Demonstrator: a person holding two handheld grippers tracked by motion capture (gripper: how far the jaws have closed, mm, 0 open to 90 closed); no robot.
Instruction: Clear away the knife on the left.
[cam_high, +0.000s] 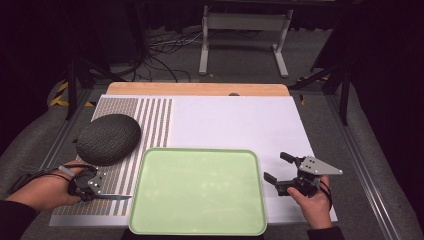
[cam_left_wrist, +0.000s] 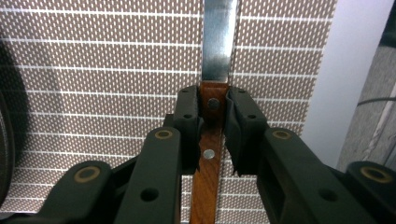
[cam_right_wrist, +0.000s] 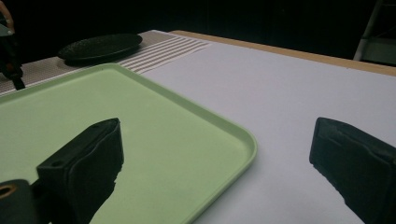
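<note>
On the striped mat (cam_high: 150, 115), just left of the green tray (cam_high: 197, 230), lies a knife (cam_left_wrist: 215, 60) with a wooden handle (cam_left_wrist: 205, 186) and a steel blade whose tip points toward the tray. Around that handle, the left gripper (cam_left_wrist: 212, 105) has its jaws drawn in against both sides, near the blade end. Behind the knife, farther from the tray's near-left corner, a dark textured oval dish (cam_high: 108, 139) rests on the same mat. Right of the tray, over the white board (cam_high: 240, 120), the right gripper (cam_high: 277, 167) hovers with its jaws spread wide and nothing between them.
</note>
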